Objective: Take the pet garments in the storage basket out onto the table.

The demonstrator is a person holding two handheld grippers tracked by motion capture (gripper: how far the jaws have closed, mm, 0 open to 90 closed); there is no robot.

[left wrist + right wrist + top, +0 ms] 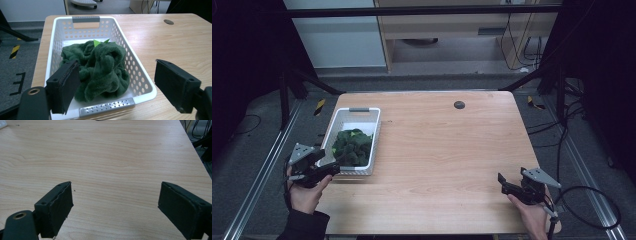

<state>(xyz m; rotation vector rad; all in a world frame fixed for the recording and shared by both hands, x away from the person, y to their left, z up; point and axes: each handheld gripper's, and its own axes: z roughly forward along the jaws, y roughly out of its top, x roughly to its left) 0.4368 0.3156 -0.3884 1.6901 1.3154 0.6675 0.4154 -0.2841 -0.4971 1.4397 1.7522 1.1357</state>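
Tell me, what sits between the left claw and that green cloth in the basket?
Only the white basket's near rim. In the left gripper view the open left gripper faces the green cloth over it.

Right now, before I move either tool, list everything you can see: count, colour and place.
basket: one, white with grey handles, left side of the table
cloth: one, dark green, bunched inside the basket
tag: one, light green, on the cloth's far side
table: one, light wood, centre
hole: one, dark, far part of the table
left tool: one, black, open, at the basket's near end
right tool: one, black, open, over bare table near the right edge
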